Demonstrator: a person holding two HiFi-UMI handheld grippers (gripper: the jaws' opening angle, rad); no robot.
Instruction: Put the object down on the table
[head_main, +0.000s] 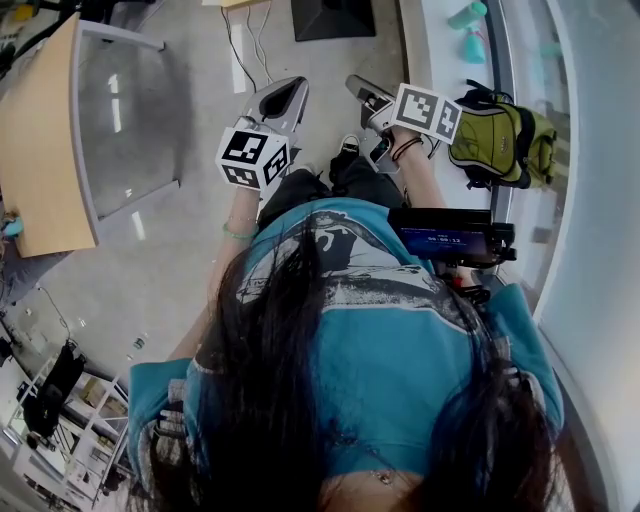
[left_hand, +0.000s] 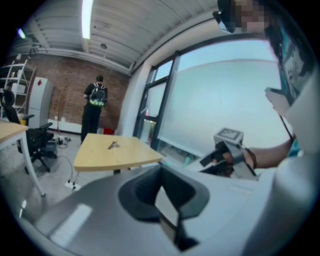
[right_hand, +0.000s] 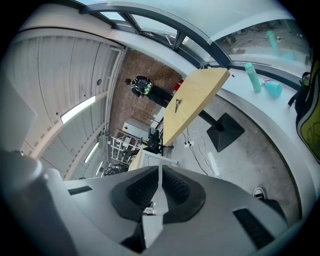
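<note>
Farthest left in the head view, a wooden desk (head_main: 40, 150) stands on the grey floor, well apart from both tools. The left tool (head_main: 285, 97) is held up in front of the body and points away from it. Its own view shows the left tool (left_hand: 162, 190) with its dark pads pressed together and nothing pinched between them.

Ahead of it stands a yellow desk (left_hand: 115, 152) with a small dark thing (left_hand: 114, 145) lying on top. At this range it is too small for me to tell what it is, and I can't say it is the object from the task. It lies well apart from either tool. Behind that desk a person (left_hand: 96, 107) stands by the brick wall.

The right tool (head_main: 368, 98) is held just beside the left one and points the same way. In its own view the right tool (right_hand: 160, 185) also has its pads closed on each other, gripping nothing. The same yellow desk (right_hand: 192, 100) and the small dark thing (right_hand: 178, 102) show far ahead of it. To the right, teal bottles (right_hand: 252, 77) stand on the window ledge (right_hand: 235, 97). A green backpack (head_main: 505, 140) sits just beside the right forearm.
</note>
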